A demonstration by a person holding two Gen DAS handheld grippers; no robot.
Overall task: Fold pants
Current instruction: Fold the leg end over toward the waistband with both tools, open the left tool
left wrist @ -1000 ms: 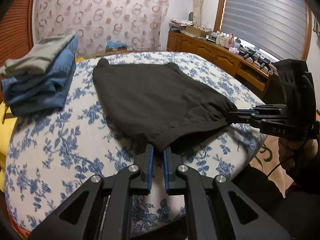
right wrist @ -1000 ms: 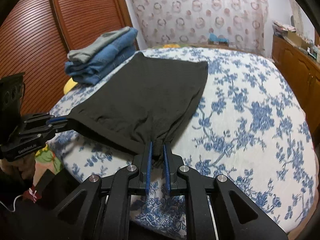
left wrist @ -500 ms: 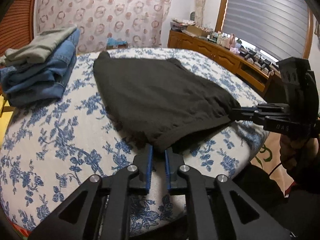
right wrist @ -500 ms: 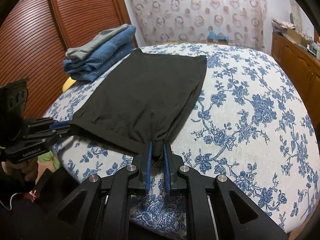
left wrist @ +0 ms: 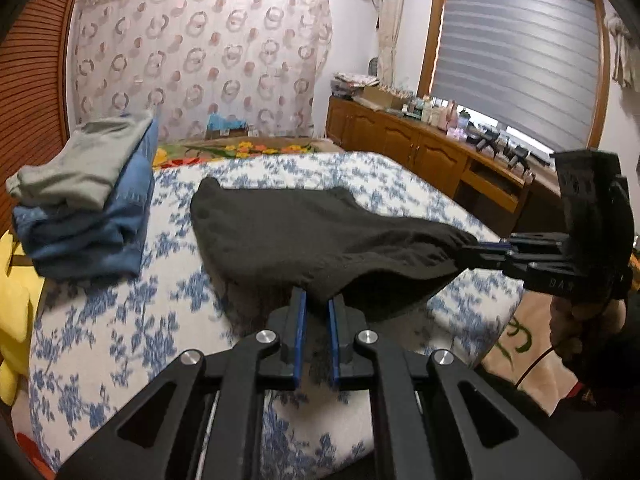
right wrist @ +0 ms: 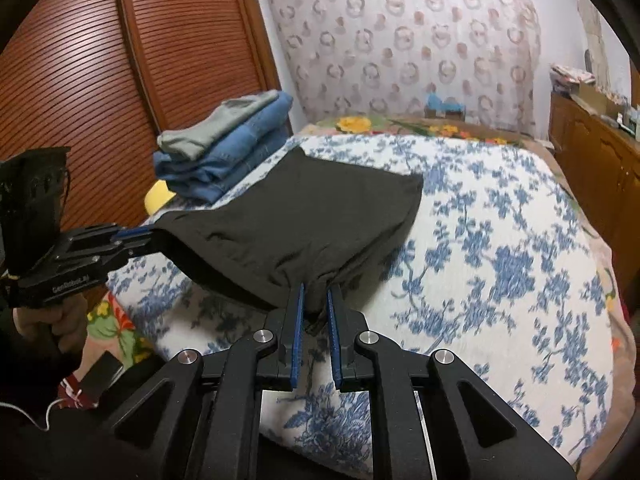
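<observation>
Here the left gripper (left wrist: 317,300) is clamped on one near corner of the black pants (left wrist: 320,236), and the right gripper (right wrist: 316,292) is pinched tight on the other near corner, so the near edge hangs lifted between them above the bedspread. Beyond that raised edge, the far part of the pants lies flat on the blue-flowered bedspread (right wrist: 500,264). A stack of folded clothes (left wrist: 88,200) sits just beside the pants.
</observation>
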